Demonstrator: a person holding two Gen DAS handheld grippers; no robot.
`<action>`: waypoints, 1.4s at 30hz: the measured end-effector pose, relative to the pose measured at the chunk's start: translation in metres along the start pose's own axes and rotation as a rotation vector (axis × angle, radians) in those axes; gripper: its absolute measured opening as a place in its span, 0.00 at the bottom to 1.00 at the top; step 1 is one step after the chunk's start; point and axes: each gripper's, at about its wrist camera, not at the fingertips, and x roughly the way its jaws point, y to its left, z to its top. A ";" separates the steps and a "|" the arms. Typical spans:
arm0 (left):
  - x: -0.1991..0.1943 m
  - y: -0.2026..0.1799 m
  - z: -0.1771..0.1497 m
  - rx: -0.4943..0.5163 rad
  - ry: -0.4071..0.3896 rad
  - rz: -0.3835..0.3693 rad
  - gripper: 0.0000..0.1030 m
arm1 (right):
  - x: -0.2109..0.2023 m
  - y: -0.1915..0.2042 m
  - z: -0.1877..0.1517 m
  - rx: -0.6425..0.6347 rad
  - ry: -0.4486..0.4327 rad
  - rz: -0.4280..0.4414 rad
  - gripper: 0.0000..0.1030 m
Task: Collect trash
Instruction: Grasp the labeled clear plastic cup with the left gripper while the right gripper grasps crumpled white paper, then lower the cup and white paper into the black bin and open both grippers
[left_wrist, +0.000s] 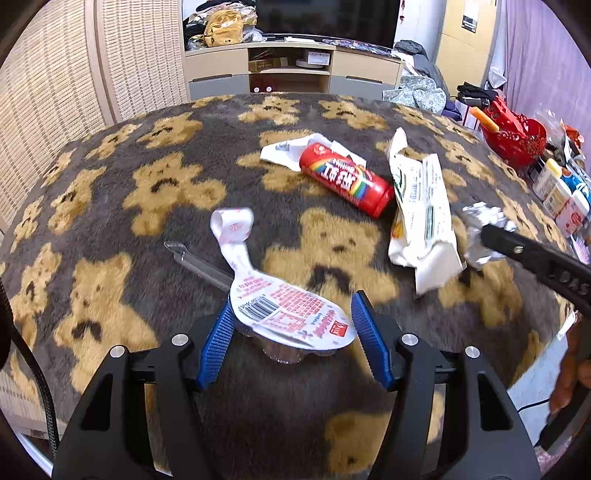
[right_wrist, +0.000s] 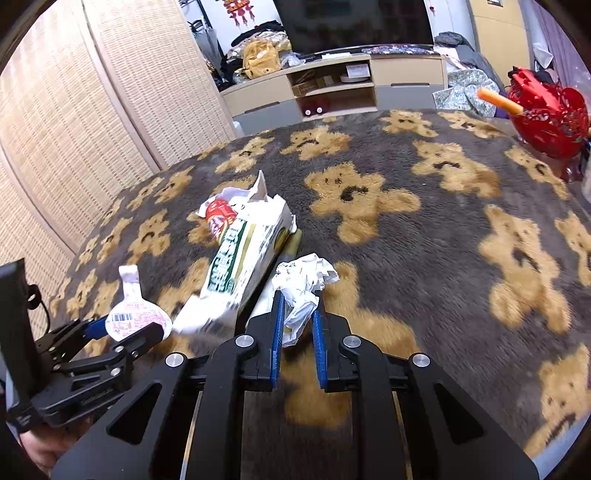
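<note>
A clear plastic cup (left_wrist: 291, 356) with its white printed lid (left_wrist: 291, 314) peeled into a long strip sits on the bear-patterned blanket (left_wrist: 110, 229). My left gripper (left_wrist: 291, 297) is open around it, the blue pads (left_wrist: 218, 332) right at the lid's two edges. The same cup (right_wrist: 138, 317) and left gripper (right_wrist: 122, 332) appear at the left of the right wrist view. My right gripper (right_wrist: 298, 295) is shut on a crumpled white wad (right_wrist: 303, 280), also seen at far right in the left wrist view (left_wrist: 484, 218).
Other litter: a clear spoon (left_wrist: 199, 262), a red tube (left_wrist: 345, 181) on a white wrapper (left_wrist: 284, 149), and a long white-green bag (left_wrist: 421, 214) close to the wad. A red basket (left_wrist: 517, 136) and bottles (left_wrist: 561, 192) line the right edge. A wicker screen (left_wrist: 55, 85) stands left.
</note>
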 end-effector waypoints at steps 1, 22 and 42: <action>-0.004 0.000 -0.005 -0.002 -0.003 -0.001 0.58 | -0.006 0.002 -0.004 -0.007 -0.003 0.000 0.16; -0.116 -0.040 -0.134 0.039 -0.023 -0.088 0.58 | -0.115 0.026 -0.126 -0.078 0.032 -0.006 0.16; -0.028 -0.064 -0.225 0.049 0.223 -0.173 0.58 | -0.041 -0.005 -0.221 0.035 0.245 0.012 0.16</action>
